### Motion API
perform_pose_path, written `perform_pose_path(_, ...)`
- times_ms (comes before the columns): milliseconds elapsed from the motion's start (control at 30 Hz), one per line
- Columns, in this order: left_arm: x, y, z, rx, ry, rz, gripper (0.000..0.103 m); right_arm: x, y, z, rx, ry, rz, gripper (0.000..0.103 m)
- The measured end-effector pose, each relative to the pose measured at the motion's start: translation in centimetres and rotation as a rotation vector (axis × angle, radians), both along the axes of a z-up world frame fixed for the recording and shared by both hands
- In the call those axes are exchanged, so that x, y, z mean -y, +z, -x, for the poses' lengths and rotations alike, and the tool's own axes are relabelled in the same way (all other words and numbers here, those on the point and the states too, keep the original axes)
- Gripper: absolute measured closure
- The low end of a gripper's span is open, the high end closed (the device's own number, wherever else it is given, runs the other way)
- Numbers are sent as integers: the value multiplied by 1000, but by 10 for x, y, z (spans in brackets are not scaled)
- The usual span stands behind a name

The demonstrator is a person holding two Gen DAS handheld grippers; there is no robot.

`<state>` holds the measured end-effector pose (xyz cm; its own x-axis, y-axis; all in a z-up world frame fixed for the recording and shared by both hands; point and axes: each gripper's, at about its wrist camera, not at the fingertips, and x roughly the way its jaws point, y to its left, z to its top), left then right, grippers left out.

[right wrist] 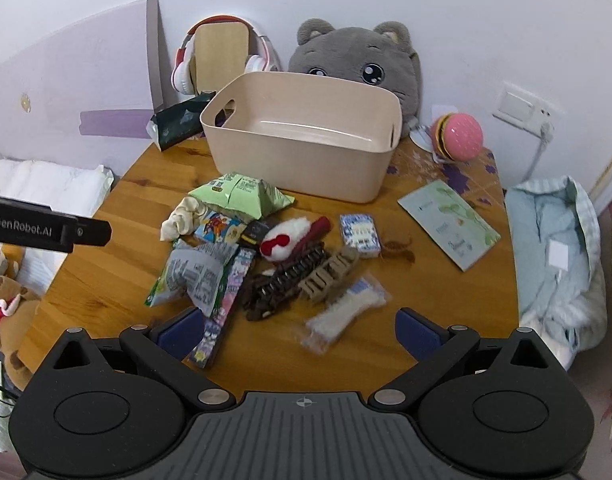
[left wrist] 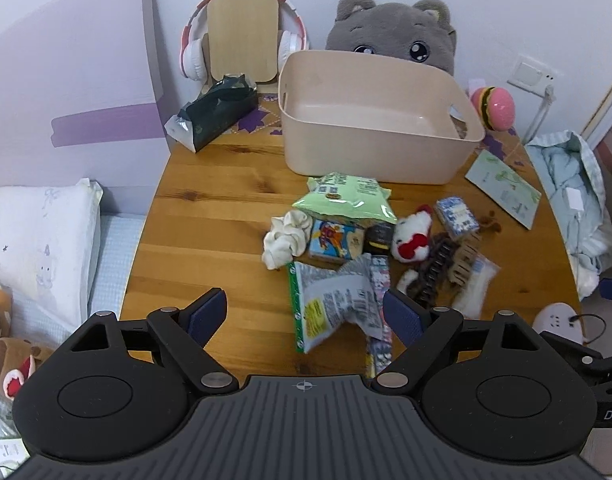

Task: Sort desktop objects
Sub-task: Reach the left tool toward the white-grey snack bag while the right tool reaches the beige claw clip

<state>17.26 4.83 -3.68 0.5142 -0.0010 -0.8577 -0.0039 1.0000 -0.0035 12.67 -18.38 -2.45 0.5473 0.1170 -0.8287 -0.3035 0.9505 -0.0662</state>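
An empty beige bin [left wrist: 381, 152] [right wrist: 302, 168] stands at the back of the round wooden table [left wrist: 210, 216]. In front of it lies a pile: a green snack pack [left wrist: 345, 196] [right wrist: 242, 196], a grey snack bag [left wrist: 333, 304] [right wrist: 198, 276], a white cloth [left wrist: 286, 240], a white plush with a red bow [left wrist: 411, 236] [right wrist: 286, 240], a blue patterned box [left wrist: 457, 216] [right wrist: 359, 232], brown hair claws [right wrist: 290, 284] and a clear packet of white sticks [right wrist: 345, 312]. My left gripper [left wrist: 306, 312] hovers open above the grey bag. My right gripper [right wrist: 300, 332] hovers open above the clear packet, holding nothing.
A grey plush cushion [left wrist: 389, 28], headphones on a wooden stand [left wrist: 242, 36], a dark tissue pack [left wrist: 218, 116] and a pink burger toy [right wrist: 459, 136] line the back wall. A pale card [right wrist: 449, 224] lies on the right. Light blue clothing [right wrist: 553, 256] is heaped past the right edge, and a pillow [left wrist: 38, 232] lies on the left.
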Motion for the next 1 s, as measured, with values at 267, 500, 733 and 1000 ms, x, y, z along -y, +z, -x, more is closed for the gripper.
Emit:
perform_pose_path(267, -15, -28, -33, -31, -27, 12, 15, -12, -21, -36, 3, -27, 51, 0)
perform_pose_path(500, -11, -51, -53, -75, -79, 4, 16, -16, -46, -62, -21, -80, 117, 0)
perform_pose_path(733, -4, -70, -65, -112, -100, 11, 16, -16, -70, -79, -81, -123, 77, 1)
perform_pose_path(1000, 7, -96, -79, -156, -87, 18, 22, -9, -81, -105, -34, -115, 69, 16)
